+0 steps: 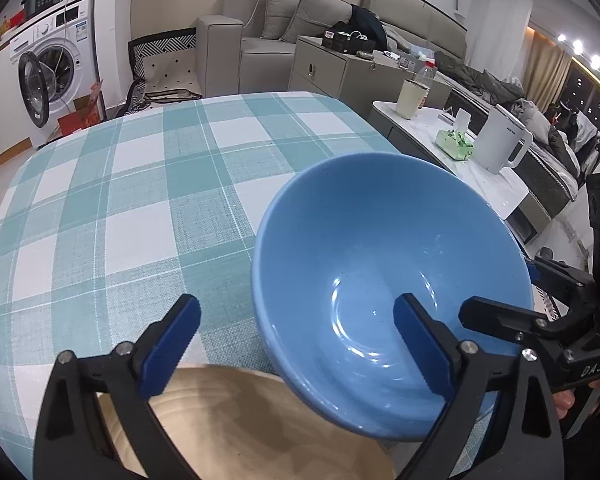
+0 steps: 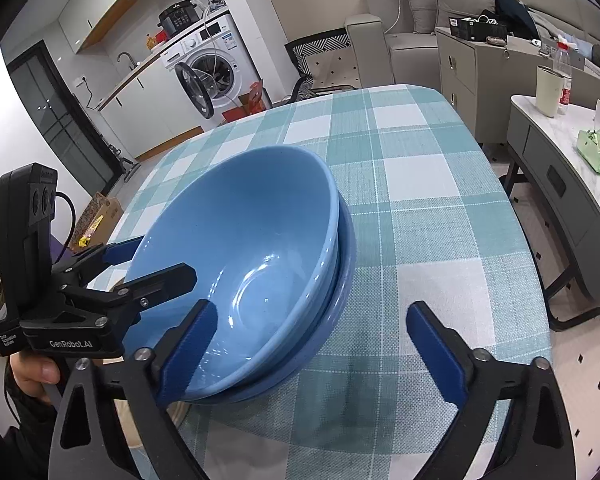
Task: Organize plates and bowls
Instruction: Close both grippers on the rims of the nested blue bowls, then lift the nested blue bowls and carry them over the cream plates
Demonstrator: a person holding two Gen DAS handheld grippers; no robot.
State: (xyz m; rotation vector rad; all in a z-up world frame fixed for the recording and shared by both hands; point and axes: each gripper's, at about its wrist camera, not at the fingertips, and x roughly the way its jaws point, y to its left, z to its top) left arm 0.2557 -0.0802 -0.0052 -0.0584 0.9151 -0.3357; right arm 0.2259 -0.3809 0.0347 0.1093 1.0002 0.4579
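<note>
Blue glazed ceramic bowl [image 2: 236, 264] sits tilted inside a second, darker blue bowl [image 2: 342, 280] on the desk [image 2: 440, 208], which wears a teal-and-white checked cloth. In the right wrist view the pair lies at approx 9–10 o'clock from frame centre, the top bowl's rim leaning toward 1 o'clock w/ the lower bowl's edge showing along its 3 o'clock side.

Left gripper [image 1: 296, 344] fingers are spread wide, straddling the top bowl's near rim: one blue pad [image 1: 420, 348] inside the bowl, the other [image 1: 172, 348] outside over the cloth. No pad visibly presses the rim, so released.

Right gripper [image 2: 312, 356] fingers also spread wide; its 9 o'clock pad [image 2: 188, 352] is over the bowl's inside near the rim, the other pad [image 2: 436, 352] over bare cloth at 3 o'clock. Released too.

Tan wooden round plate [image 1: 236, 420] lies at 6 o'clock in the left wrist view, just beside the bowls and partly under the tilted rim.

Each gripper shows in the other's view, w/ a thumb [image 2: 40, 370] on the left one's handle.
</note>
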